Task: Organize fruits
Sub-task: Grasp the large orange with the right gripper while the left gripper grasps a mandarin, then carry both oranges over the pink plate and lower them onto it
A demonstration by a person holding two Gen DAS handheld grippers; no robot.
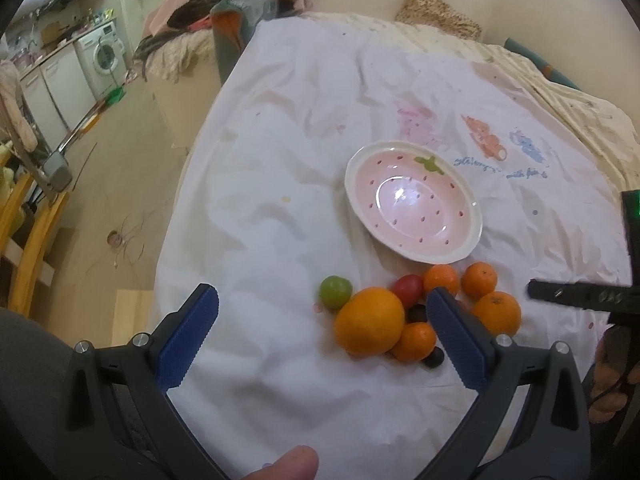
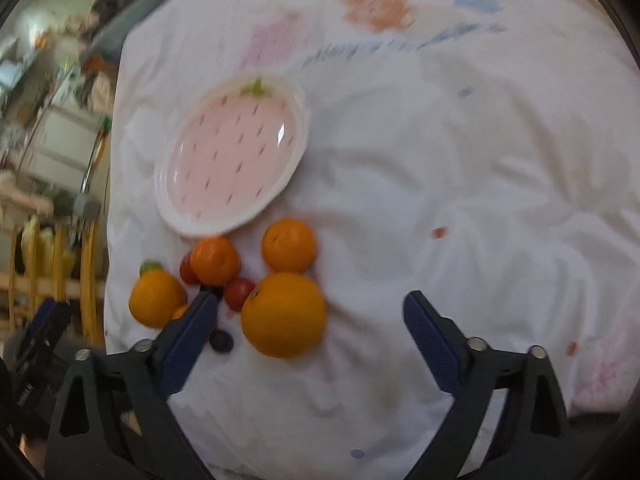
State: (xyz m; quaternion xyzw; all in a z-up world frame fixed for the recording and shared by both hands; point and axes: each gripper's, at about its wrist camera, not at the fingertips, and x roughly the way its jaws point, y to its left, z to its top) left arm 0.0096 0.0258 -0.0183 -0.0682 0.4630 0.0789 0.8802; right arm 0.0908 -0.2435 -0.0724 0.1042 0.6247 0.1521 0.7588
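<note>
Both sets of jaws are wide and hold nothing. The fruits sit in a bunch on the white sheet (image 1: 280,208), just below the strawberry plate (image 1: 470,245). The right gripper (image 2: 310,312) is probably going for the big orange (image 2: 283,315), though that view is blurry. Come down straight, squeeze gently, and don't bump the cherry tomato (image 2: 239,293).

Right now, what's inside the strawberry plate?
Nothing is inside the strawberry plate: its pink dotted well shows bare in both views. All the fruit, including the large orange, lies on the white cloth beside it. What is under the plate is covered.
</note>
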